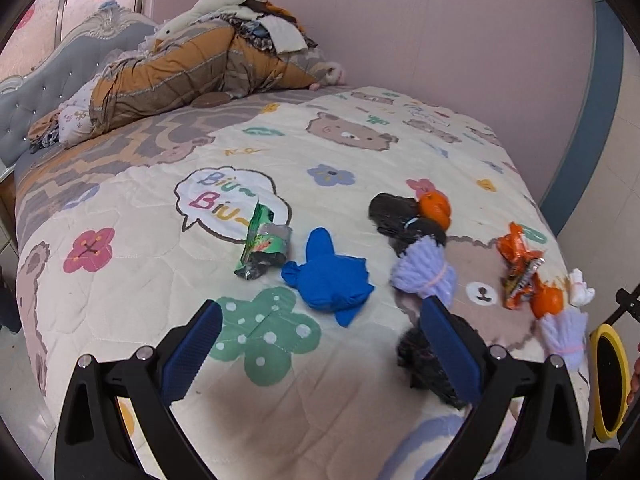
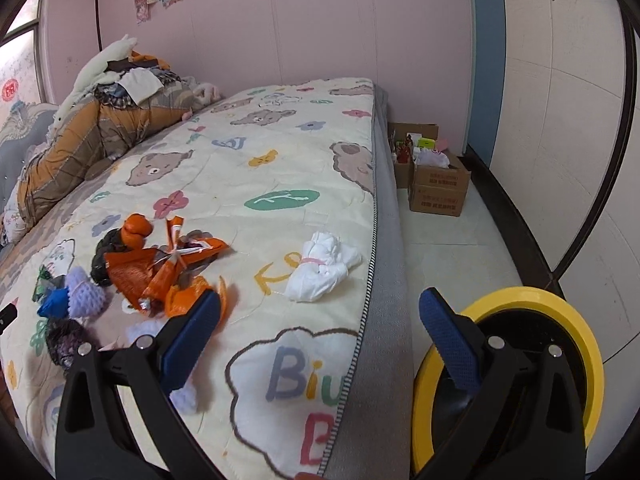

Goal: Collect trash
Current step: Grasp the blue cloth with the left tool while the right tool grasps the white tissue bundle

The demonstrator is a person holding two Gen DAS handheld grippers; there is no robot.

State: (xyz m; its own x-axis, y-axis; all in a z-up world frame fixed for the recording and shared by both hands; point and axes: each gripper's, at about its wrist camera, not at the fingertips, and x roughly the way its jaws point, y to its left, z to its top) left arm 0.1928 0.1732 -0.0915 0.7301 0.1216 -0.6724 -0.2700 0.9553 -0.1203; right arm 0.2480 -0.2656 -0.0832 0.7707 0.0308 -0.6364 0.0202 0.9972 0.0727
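Litter lies scattered on the bear-print quilt (image 1: 120, 300). A green wrapper (image 1: 262, 242), a crumpled blue glove (image 1: 328, 276), a black bag (image 1: 390, 212) and an orange wrapper (image 1: 518, 264) are spread across it. My left gripper (image 1: 320, 306) hovers open just short of the blue glove, and a black crumpled piece (image 1: 418, 356) lies by its right finger. My right gripper (image 2: 320, 298) is open and empty over the bed's edge, near a tied white bundle (image 2: 322, 266). The orange wrappers (image 2: 160, 264) lie to its left. A yellow-rimmed bin (image 2: 576, 320) stands on the floor behind its right finger.
Purple yarn bundles (image 1: 424, 276), an orange (image 1: 436, 206) and orange peel (image 2: 188, 298) lie among the litter. Piled bedding (image 1: 180, 76) fills the head of the bed. Cardboard boxes (image 2: 438, 188) stand on the floor by the pink wall.
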